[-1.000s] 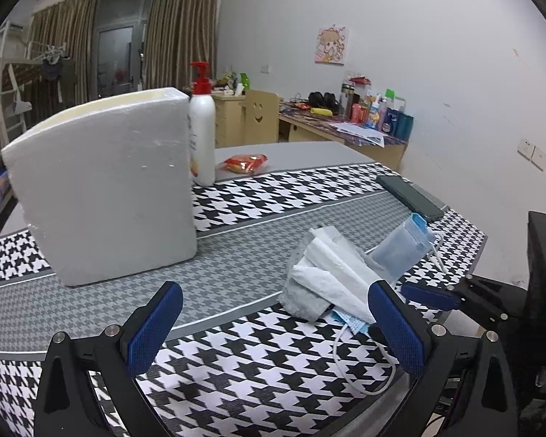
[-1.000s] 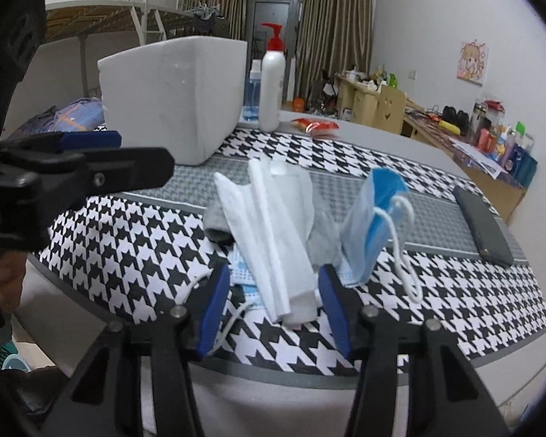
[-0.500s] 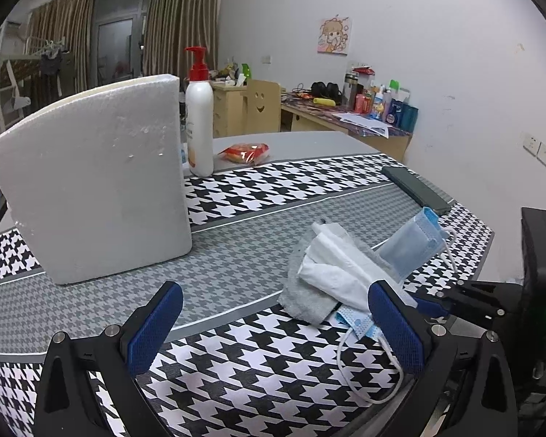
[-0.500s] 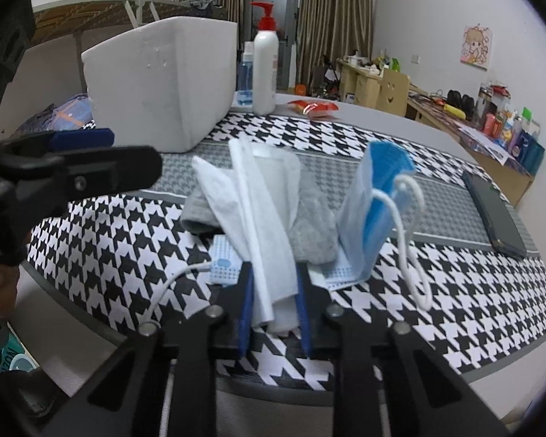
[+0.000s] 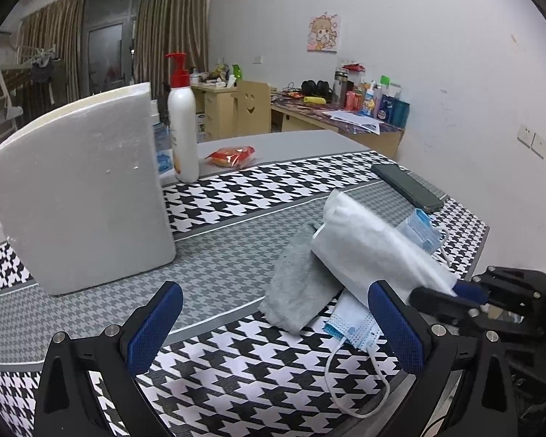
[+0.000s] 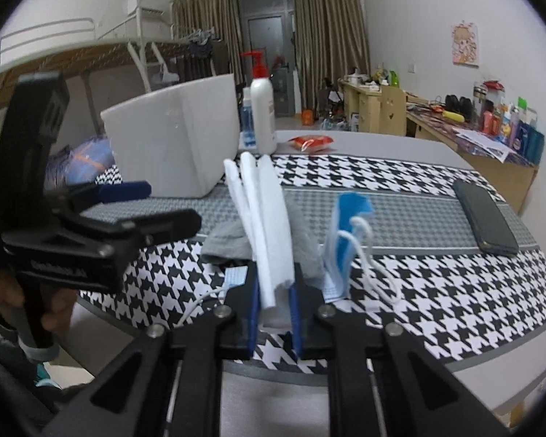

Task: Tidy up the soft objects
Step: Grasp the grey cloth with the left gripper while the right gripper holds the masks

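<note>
Two tongs are in play, and only one is working. The right tongs [image 6: 275,309] are closing on the near end of a folded white mask [image 6: 260,225], its blue pads [image 6: 252,313] already pressing the folds flat between them. That edge grip seems chosen so one piece can be peeled from the heap without dragging the rest. The far end of the white mask rises off the worktop [image 6: 436,306], while its neighbours stay down.

Beneath and beside it lie a grey cloth [image 5: 302,291] and a blue surgical mask [image 5: 353,324] with its ear loop [image 5: 360,386] trailing toward the near edge. Another blue mask [image 6: 345,240] stands folded just to the right of the tongs. All sit near the front edge of the houndstooth cloth, within easy reach.

The left tongs [image 5: 269,327] hang wide apart and hold nothing, hovering low in front of the pile, probably waiting to steady or take the next piece. A white foam box [image 5: 80,196] stands upright further back on the left, well apart from the pile; it looks like the likely place for the soft things, though I cannot tell its open side from here.

The ear loop may snag as the white mask comes away.
</note>
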Motion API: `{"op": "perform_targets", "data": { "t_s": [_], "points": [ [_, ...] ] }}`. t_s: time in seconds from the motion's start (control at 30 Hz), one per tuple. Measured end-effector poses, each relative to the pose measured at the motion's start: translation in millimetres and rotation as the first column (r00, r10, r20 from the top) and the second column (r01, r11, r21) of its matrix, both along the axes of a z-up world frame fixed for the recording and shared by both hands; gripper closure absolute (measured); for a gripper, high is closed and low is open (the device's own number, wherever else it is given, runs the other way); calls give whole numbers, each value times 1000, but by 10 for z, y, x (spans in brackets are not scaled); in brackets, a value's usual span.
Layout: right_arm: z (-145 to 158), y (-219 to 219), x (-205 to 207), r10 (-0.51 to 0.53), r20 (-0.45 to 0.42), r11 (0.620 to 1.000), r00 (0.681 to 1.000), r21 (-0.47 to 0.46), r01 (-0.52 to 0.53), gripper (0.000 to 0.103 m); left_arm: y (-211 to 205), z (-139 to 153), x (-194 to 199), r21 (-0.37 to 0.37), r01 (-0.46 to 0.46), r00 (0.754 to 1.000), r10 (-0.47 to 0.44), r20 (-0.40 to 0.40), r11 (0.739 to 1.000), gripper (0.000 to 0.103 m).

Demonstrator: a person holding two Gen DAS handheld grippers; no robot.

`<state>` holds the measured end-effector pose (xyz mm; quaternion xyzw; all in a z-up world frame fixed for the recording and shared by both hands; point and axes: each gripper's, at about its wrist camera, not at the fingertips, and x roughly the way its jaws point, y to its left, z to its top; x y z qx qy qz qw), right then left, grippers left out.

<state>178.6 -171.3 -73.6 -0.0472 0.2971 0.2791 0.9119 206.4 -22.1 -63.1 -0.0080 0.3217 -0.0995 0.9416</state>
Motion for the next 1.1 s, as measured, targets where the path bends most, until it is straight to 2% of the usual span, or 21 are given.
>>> {"op": "perform_targets", "data": {
  "t_s": [0.1, 0.57, 0.9, 1.1],
  "points": [
    [28, -81, -5, -4, 0, 999, 1000, 39, 4, 85, -76, -15, 34, 9, 22, 1000, -22, -12, 1000, 1],
    [45, -347, -15, -49, -5, 993, 999, 106, 49, 90, -344, -72, 249, 59, 59, 997, -56, -57, 997, 2],
    [-19, -457, -9, -87, -10, 991, 996, 105, 87, 90, -462, -234, 509, 62, 100, 984, -90, -153, 993, 22],
    [-51, -516, 18, -103, -18, 989, 995, 108, 104, 90, -396, -325, 683, 10, 60, 973, -56, -224, 998, 32]
  ]
}}
